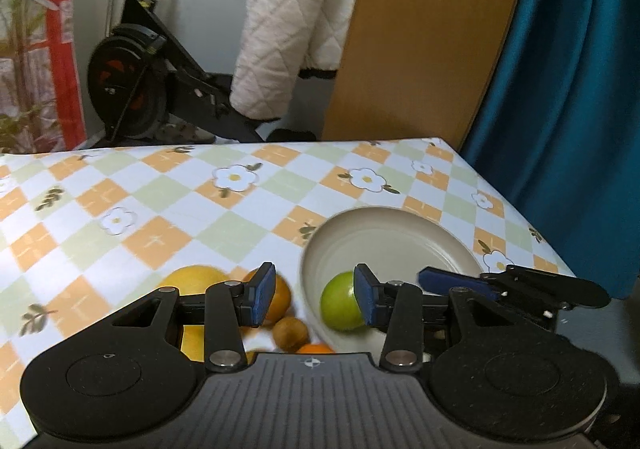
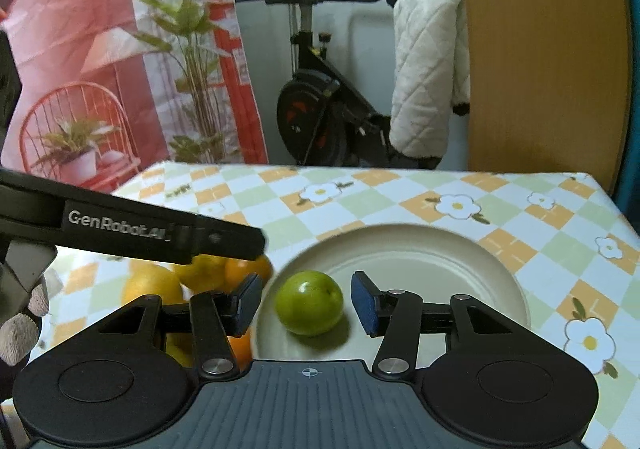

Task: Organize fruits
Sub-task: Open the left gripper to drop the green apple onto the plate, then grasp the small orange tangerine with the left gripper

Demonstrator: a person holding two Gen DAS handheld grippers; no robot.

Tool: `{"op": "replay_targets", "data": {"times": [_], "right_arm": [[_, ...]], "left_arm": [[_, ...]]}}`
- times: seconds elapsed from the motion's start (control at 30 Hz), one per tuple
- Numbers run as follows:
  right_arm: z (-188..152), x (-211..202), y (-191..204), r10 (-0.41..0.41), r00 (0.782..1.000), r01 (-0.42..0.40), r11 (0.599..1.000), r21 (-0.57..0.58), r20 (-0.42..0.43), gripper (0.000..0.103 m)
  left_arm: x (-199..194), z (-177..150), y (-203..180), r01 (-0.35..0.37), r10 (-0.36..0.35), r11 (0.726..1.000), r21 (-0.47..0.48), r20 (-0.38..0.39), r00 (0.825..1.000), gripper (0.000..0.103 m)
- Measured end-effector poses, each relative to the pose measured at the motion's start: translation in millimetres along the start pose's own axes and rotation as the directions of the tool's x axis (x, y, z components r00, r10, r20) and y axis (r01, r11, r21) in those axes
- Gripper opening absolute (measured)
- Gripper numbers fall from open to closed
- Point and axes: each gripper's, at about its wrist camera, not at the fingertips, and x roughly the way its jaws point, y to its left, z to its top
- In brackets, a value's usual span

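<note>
Right wrist view, left of centre: white lettering "GenRobot.AI", its last letters blurred, on the black side of the left gripper (image 2: 132,227) crossing the frame. Left wrist view: no legible text.

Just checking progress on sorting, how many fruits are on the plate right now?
1. A single green fruit sits on the near left part of the plate, between the right gripper and its open jaws, untouched. The plate's nearest edge is hidden behind the gripper.

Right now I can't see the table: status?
Both grippers open, empty. Green fruit on plate. Citrus pile left. Nothing blocking.
</note>
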Motion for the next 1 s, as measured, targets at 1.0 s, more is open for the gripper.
{"op": "replay_targets", "data": {"times": [1.0], "right_arm": [[-66,-26,68,0.030,0.993,-0.047,0.987,-0.154,-0.111,0.045]], "left_arm": [[-29,-88,-2,0.137,-0.147,0.980,-0.141,-0.058,0.987,0.044]]}}
